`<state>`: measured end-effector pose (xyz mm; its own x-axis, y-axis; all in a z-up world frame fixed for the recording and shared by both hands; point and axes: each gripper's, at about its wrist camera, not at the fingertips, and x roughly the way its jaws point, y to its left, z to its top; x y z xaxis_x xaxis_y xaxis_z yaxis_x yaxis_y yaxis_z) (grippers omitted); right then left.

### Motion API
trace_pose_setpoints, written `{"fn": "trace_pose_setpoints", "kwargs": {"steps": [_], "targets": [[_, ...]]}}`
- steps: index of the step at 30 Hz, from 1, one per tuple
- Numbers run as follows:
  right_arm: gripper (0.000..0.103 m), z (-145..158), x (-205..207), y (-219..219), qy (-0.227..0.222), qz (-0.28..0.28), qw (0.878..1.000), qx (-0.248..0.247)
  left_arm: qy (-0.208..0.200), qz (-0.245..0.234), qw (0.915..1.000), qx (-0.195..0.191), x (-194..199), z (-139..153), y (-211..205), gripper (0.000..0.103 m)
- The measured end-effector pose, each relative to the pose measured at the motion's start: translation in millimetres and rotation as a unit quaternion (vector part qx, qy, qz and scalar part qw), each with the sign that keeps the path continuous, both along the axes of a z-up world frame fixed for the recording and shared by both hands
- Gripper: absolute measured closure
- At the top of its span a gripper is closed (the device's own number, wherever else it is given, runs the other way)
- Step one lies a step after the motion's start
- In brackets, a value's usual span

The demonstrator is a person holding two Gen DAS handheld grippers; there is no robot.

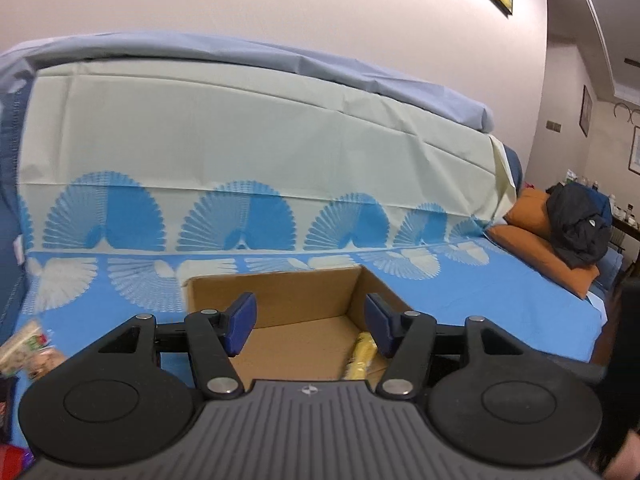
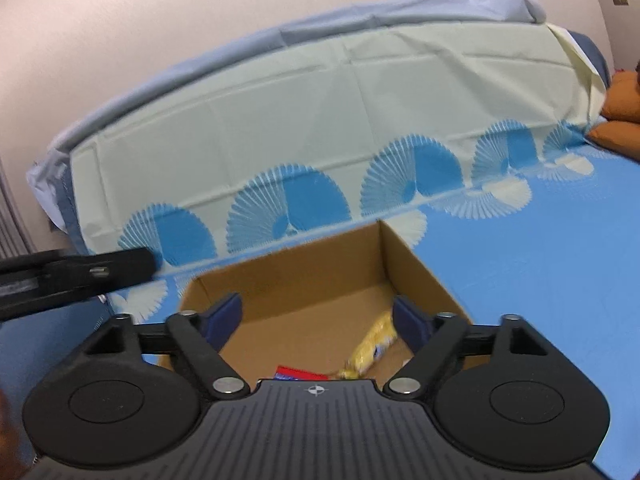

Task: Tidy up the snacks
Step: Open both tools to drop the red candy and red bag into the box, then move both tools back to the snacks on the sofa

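Observation:
An open cardboard box [image 1: 280,292] sits on the blue patterned bedsheet; it also shows in the right wrist view [image 2: 424,268]. A yellow snack packet [image 1: 360,356] lies on the box floor at the right, also in the right wrist view [image 2: 374,346]. A red and blue packet [image 2: 294,373] lies beside it, mostly hidden by my right gripper's body. My left gripper [image 1: 310,324] is open and empty above the box. My right gripper [image 2: 318,322] is open and empty above the box. A loose snack bag [image 1: 26,346] lies left of the box.
The sheet-draped backrest [image 1: 240,140] rises behind the box. Orange pillows [image 1: 532,232] and a dark jacket [image 1: 580,228] lie at the far right. A red packet [image 1: 14,456] shows at the lower left edge. The left gripper's arm [image 2: 72,276] crosses the right wrist view's left side.

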<state>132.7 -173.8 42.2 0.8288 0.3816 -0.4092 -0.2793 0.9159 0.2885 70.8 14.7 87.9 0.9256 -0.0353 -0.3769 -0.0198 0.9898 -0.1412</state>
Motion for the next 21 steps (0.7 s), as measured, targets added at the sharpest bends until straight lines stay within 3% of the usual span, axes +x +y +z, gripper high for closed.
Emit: {"fn": "trace_pose_setpoints", "kwargs": {"steps": [3, 8, 11, 13, 17, 19, 21], "targets": [[0.002, -4, 1, 6, 0.017, 0.002, 1.000, 0.000, 0.011, 0.010, 0.9999, -0.006, -22, -9, 17, 0.038], [0.001, -4, -5, 19, 0.007, 0.000, 1.000, -0.027, 0.035, 0.026, 0.9985, -0.033, -63, -27, 59, 0.038], [0.001, -5, -7, 26, 0.005, 0.004, 0.999, -0.052, 0.047, 0.045, 0.9979, -0.007, -93, -49, 86, 0.038], [0.001, -5, -9, 28, 0.005, 0.006, 0.999, -0.051, 0.065, 0.067, 0.9956, 0.009, -110, -66, 107, 0.047], [0.001, -2, -23, 32, -0.008, 0.044, 0.998, -0.033, 0.089, 0.112, 0.9894, 0.025, -146, -98, 155, 0.082], [0.001, 0, -31, 41, -0.013, 0.062, 0.997, -0.036, 0.099, 0.133, 0.9859, 0.024, -157, -111, 172, 0.086], [0.011, -1, -39, 57, -0.017, 0.086, 0.995, -0.049, 0.095, 0.158, 0.9826, -0.021, -163, -111, 191, 0.086]]}}
